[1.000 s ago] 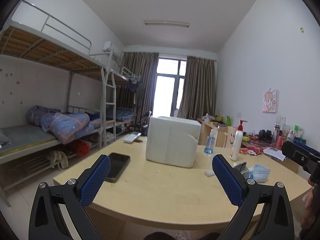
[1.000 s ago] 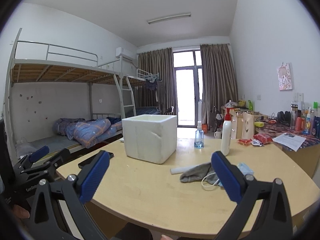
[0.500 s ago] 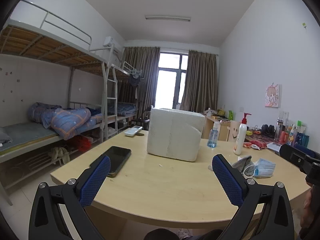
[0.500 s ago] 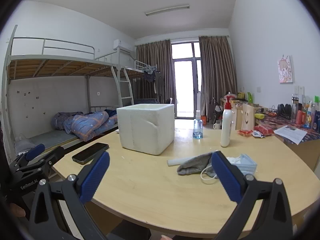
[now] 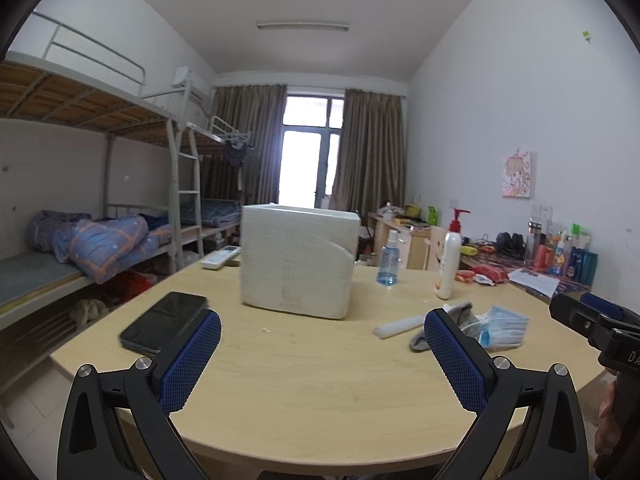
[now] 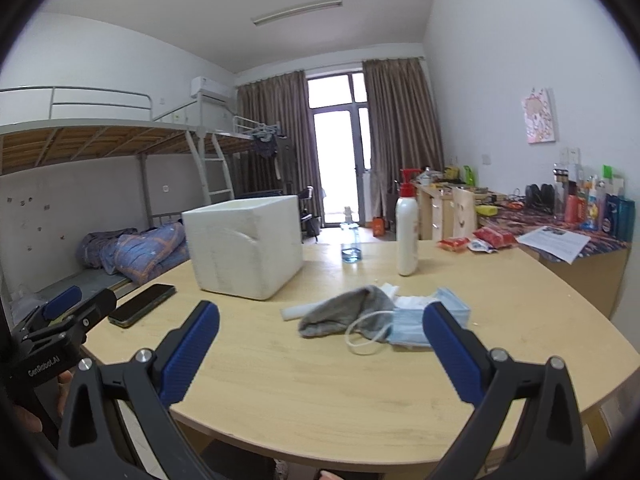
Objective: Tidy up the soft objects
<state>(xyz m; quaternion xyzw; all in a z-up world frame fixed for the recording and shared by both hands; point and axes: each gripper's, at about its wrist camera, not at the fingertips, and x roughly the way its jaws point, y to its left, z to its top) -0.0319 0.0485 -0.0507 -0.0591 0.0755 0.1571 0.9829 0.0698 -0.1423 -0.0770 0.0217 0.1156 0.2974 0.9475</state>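
Left wrist view: left hand-held gripper (image 5: pixel 322 354) has its jaws wide apart, empty, above the near edge of the tabletop (image 5: pixel 320 396). White foam box (image 5: pixel 298 260) stands mid-table (contents not visible from this angle). Phone (image 5: pixel 164 320) lies left of it.

Right wrist view: right hand-held gripper (image 6: pixel 320 344) also spread, holding nothing. Grey sock (image 6: pixel 344 312) lies just beyond it, touching the blue face masks (image 6: pixel 424 320); both outside the box. Lotion bottle (image 6: pixel 407 232) upright behind.
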